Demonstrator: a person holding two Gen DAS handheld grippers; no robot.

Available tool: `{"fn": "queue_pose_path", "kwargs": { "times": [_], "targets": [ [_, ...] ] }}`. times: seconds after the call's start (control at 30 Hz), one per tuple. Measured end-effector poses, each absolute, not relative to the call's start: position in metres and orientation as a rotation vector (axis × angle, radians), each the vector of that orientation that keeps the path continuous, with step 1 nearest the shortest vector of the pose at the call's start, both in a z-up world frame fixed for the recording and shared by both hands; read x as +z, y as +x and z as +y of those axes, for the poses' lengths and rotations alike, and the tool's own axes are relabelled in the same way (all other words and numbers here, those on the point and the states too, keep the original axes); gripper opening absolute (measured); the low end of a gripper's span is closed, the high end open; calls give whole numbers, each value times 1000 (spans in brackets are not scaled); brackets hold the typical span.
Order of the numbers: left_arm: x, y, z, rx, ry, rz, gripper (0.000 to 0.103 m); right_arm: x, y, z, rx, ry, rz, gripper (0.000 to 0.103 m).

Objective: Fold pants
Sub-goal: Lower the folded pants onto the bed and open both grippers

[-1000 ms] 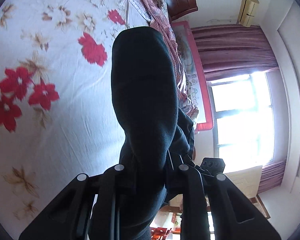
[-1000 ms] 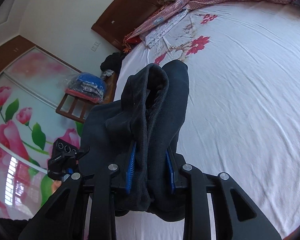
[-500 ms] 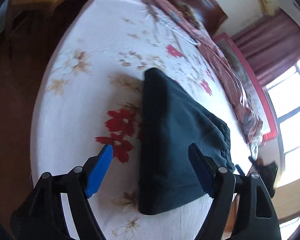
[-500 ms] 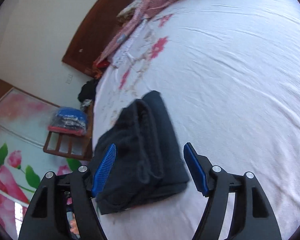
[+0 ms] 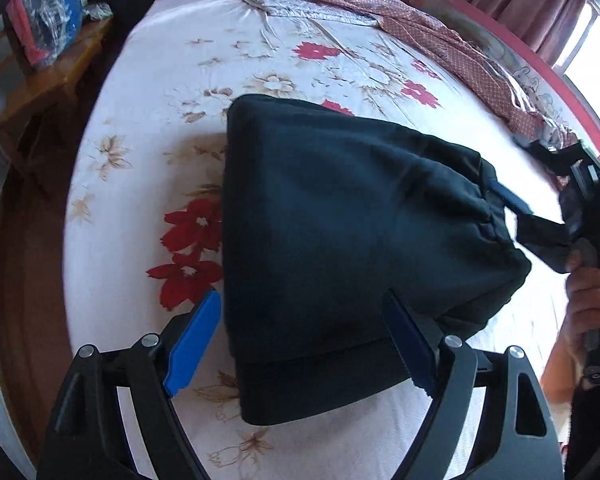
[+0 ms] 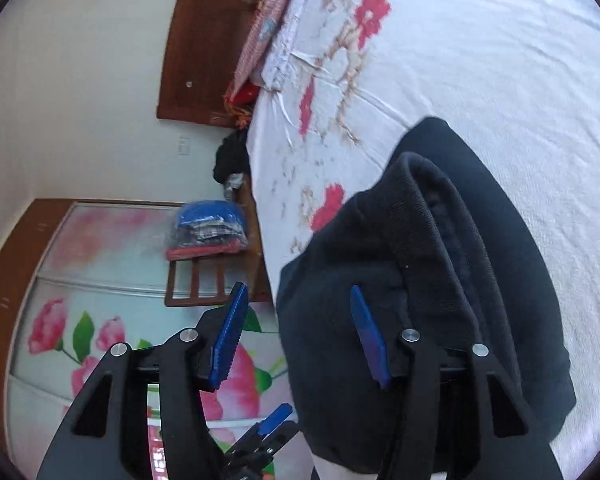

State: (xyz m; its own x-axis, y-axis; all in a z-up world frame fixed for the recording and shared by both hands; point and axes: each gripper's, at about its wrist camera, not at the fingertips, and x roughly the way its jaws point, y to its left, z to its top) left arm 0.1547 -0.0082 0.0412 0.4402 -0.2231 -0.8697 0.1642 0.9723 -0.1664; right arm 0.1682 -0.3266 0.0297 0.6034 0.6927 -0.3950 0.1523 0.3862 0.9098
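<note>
The dark navy pants [image 5: 352, 236] lie folded into a thick bundle on the white floral bed sheet [image 5: 148, 92]. My left gripper [image 5: 300, 340] is open and empty, its blue pads just above the bundle's near edge. In the right wrist view the same pants [image 6: 440, 280] lie near the bed's edge. My right gripper [image 6: 300, 336] is open and empty, its right pad over the bundle's left edge. The right gripper also shows in the left wrist view [image 5: 548, 232], held by a hand at the bundle's far right end.
A pink checked blanket [image 5: 400, 12] lies along the headboard side of the bed. A wooden chair [image 5: 40, 68] with a bagged blue bundle [image 6: 208, 228] stands beside the bed. A wardrobe with flower panels [image 6: 80, 320] is behind it.
Both grippers let go of the pants, opened and pulled back. The bundle, held up a second ago, now rests on the sheet. Both cameras have swung closer over it.
</note>
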Motion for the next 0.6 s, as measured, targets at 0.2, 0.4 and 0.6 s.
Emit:
{"fn": "queue_pose_path", "kwargs": {
  "times": [0.2, 0.4, 0.6],
  "targets": [
    [62, 132, -9, -154, 19, 998, 95, 61, 93, -310, 404, 973, 955, 78],
    [76, 112, -4, -105, 24, 961, 97, 42, 20, -297, 302, 901, 1047, 78],
    [87, 87, 1, -38, 60, 920, 99, 44, -1, -281, 205, 740, 1054, 78]
  ]
}}
